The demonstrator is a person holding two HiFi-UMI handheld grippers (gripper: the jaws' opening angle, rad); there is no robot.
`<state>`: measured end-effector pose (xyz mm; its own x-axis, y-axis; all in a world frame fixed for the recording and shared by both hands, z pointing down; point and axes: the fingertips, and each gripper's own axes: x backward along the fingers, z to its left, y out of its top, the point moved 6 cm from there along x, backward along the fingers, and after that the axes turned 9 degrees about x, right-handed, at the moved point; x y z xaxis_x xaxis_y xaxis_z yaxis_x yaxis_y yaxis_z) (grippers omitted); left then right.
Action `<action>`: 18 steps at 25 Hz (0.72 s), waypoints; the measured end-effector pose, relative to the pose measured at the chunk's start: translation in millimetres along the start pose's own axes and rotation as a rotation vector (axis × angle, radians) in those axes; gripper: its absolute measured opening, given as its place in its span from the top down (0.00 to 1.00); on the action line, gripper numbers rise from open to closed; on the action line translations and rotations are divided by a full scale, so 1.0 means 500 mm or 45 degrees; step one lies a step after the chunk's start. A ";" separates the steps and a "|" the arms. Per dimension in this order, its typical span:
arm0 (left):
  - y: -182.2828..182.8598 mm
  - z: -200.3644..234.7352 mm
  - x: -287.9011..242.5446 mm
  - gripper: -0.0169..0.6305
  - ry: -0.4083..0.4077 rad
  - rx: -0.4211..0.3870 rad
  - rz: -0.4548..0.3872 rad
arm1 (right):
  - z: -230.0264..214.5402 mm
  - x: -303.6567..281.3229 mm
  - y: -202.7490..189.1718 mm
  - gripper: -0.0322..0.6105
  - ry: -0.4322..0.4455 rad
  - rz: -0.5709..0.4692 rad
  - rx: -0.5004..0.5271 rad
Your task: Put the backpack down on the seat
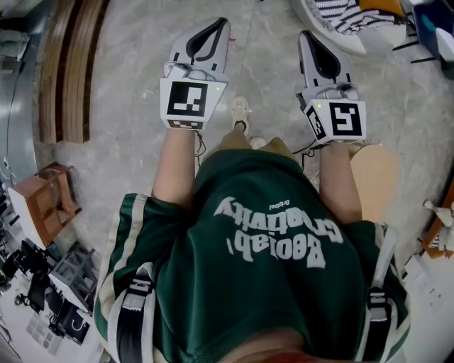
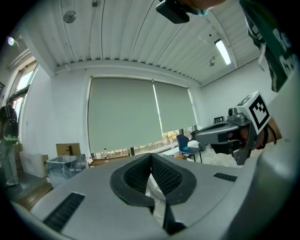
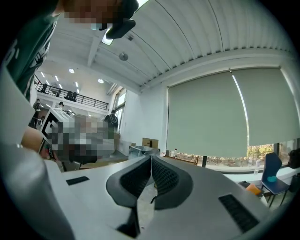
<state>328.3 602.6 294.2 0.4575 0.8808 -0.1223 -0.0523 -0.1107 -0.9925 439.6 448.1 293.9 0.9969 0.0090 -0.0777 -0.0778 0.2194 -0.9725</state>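
In the head view the backpack shows only as its black-and-white shoulder straps [image 1: 135,312] over the person's green shirt; its body is hidden behind the person. A pale wooden seat [image 1: 376,177] stands low at the right, beside the right forearm. My left gripper [image 1: 222,23] is held out over the marble floor, jaws shut with nothing between them. My right gripper [image 1: 305,35] is level with it, also shut and empty, just up-left of the seat. Both gripper views face a window wall, with the left gripper [image 2: 151,157] and right gripper [image 3: 151,159] shut.
Wooden planks [image 1: 71,64] lie at the upper left, and a small wooden shelf [image 1: 42,202] with clutter stands at the lower left. Striped cloth [image 1: 340,18] lies at the top right. A blue chair [image 2: 187,145] and a person [image 2: 8,136] stand far off.
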 end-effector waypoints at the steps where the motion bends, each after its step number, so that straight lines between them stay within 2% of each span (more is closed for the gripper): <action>1: 0.005 0.022 -0.019 0.95 -0.008 -0.001 -0.003 | -0.006 -0.026 0.005 0.90 -0.010 0.002 0.010; 6: 0.029 0.098 -0.082 0.95 -0.045 -0.006 -0.017 | -0.027 -0.109 0.029 0.90 -0.084 0.006 0.042; 18: 0.055 0.194 -0.195 0.95 -0.023 -0.005 -0.030 | -0.090 -0.258 0.036 0.90 -0.047 -0.010 0.040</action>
<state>196.2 558.1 278.4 0.4424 0.8913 -0.0989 -0.0378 -0.0916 -0.9951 309.0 406.9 276.4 0.9972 0.0431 -0.0611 -0.0700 0.2499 -0.9657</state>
